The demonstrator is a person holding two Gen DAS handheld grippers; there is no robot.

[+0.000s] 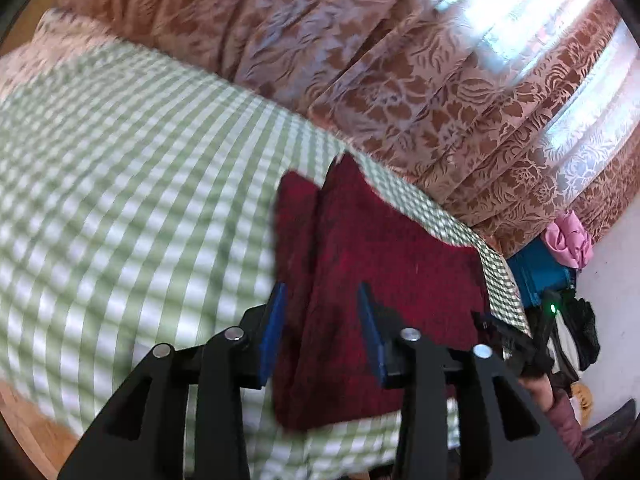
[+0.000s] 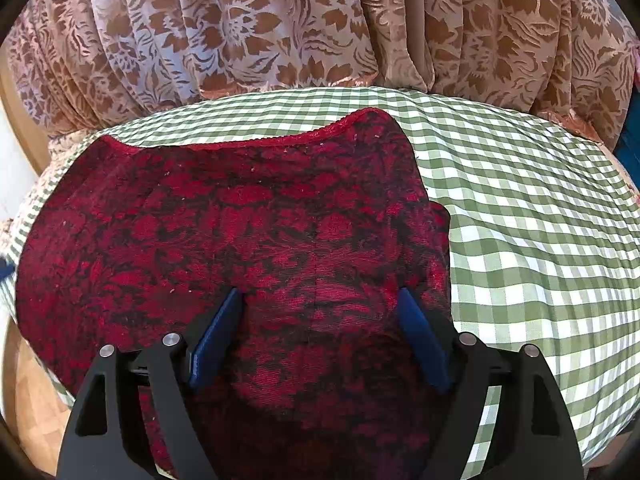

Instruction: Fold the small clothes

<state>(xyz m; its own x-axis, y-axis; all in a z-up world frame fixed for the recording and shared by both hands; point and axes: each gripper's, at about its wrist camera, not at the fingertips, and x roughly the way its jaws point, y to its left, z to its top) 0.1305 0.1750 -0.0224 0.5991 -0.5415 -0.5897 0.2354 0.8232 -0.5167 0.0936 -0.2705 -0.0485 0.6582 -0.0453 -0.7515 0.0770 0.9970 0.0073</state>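
Note:
A dark red patterned cloth (image 2: 248, 240) lies spread on a green and white checked table cover (image 2: 540, 220). In the right wrist view my right gripper (image 2: 320, 300) is open just above the cloth's near part, blue pads wide apart, holding nothing. In the left wrist view the same cloth (image 1: 380, 260) shows a fold line along its left side. My left gripper (image 1: 322, 292) is open over that side, one pad near the cloth's left edge. The right gripper also shows in the left wrist view (image 1: 516, 336), at the cloth's right edge.
A brown floral curtain (image 2: 320, 20) hangs behind the table. In the left wrist view a blue box (image 1: 536, 272) with a pink cloth (image 1: 568, 238) on it stands at the right. Wooden floor (image 1: 28, 428) shows at the lower left.

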